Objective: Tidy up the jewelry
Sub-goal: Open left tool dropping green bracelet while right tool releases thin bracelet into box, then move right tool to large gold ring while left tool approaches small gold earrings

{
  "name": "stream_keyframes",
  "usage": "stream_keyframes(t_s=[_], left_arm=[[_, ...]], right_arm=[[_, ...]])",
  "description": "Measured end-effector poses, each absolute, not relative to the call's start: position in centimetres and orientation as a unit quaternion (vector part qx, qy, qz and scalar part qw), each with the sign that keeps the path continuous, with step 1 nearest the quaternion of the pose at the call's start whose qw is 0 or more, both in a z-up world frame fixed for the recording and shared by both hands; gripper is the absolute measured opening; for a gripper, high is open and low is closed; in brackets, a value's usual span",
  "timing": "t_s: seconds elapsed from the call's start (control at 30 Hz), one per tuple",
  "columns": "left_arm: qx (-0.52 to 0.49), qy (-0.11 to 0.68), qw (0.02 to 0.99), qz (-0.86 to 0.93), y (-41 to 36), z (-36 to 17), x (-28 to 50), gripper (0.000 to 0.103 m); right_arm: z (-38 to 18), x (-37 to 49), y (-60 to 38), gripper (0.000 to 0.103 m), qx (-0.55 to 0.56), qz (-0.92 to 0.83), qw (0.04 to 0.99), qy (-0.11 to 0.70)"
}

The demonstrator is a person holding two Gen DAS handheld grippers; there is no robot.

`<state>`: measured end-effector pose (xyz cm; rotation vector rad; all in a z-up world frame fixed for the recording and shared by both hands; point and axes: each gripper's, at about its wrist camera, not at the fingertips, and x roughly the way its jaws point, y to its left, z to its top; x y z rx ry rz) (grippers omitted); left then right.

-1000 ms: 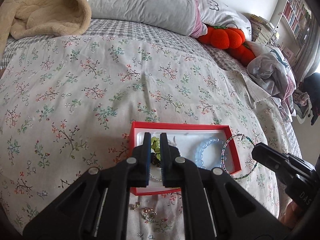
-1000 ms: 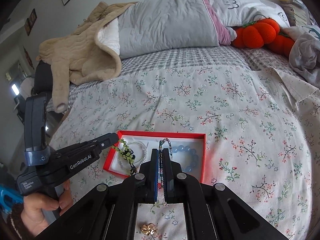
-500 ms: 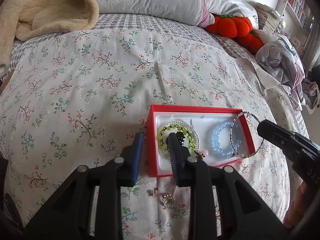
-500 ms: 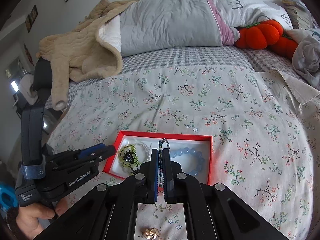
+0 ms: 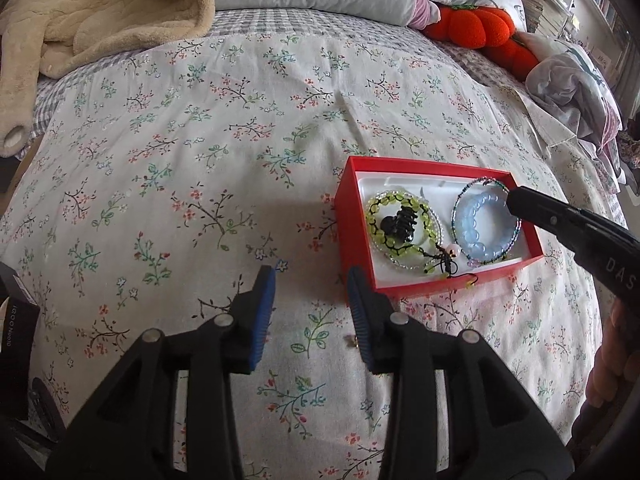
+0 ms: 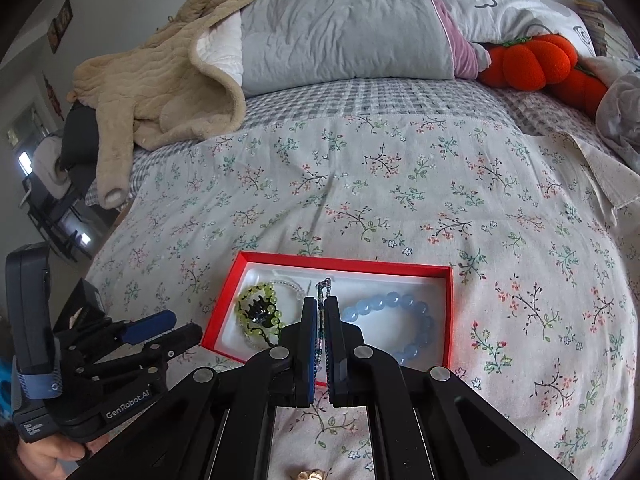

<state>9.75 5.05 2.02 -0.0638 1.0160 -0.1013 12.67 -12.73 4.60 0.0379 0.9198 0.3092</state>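
Note:
A red box [image 5: 352, 216] [image 6: 344, 264] with a white lining lies on the floral bedspread. Inside it are a green bead bracelet [image 5: 376, 204] [image 6: 248, 300], a black claw clip [image 5: 402, 222] on top of that, and a pale blue bead bracelet [image 5: 480, 248] [image 6: 400, 304]. My left gripper [image 5: 310, 280] [image 6: 172, 326] hovers just left of the box's near corner. Its jaws are opening with nothing between them. My right gripper [image 6: 321, 306] [image 5: 516, 200] is shut on a thin, dark beaded bracelet [image 5: 453, 220] [image 6: 324, 286], whose loop hangs into the box around the blue one.
A small gold piece [image 6: 310, 474] lies on the bedspread near the box. A beige robe [image 6: 160, 92], grey pillow [image 6: 340, 32] and orange pumpkin plush [image 6: 532, 60] lie at the bed's head. Crumpled clothes [image 5: 568, 80] sit at the right. A black box [image 5: 16, 320] is at the left edge.
My left gripper let the green bracelet with the clip drop into the box, opened, and drew back to the box's left. My right gripper lowered the thin bracelet into the box.

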Motion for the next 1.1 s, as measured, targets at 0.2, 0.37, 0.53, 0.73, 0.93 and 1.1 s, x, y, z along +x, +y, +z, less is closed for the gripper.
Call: stream_keyframes(t_s=[0.2,0.37,0.53,0.73,0.93,1.1], left_arm=[[-0.024,0.487,0.872,-0.051,4.8,2.0,9.4,0.044],[-0.021,0.487,0.872,-0.051,4.6,2.2,9.1,0.046],[-0.017,0.484,0.874,-0.045,4.6,2.4,8.4,0.061],[-0.007,0.485,0.873,-0.044,4.4,2.6,7.5,0.068],[0.005,0.487,0.872,-0.045,3.8,2.8,6.2,0.079],[0.005,0.500,0.864,-0.058,3.5,2.5,5.3,0.081]], right_arm=[[3.9,13.1,-13.7,0.003,-0.008,0.113,0.888,0.446],[3.8,13.1,-14.3,0.004,-0.015,0.102,0.889,0.446],[4.3,12.5,-14.5,0.010,-0.013,0.111,0.886,0.450],[5.0,11.1,-14.8,0.063,-0.023,0.115,0.884,0.452],[6.1,9.2,-15.2,0.068,-0.027,0.118,0.890,0.440],[5.8,7.8,-15.5,0.071,-0.030,0.114,0.886,0.449]])
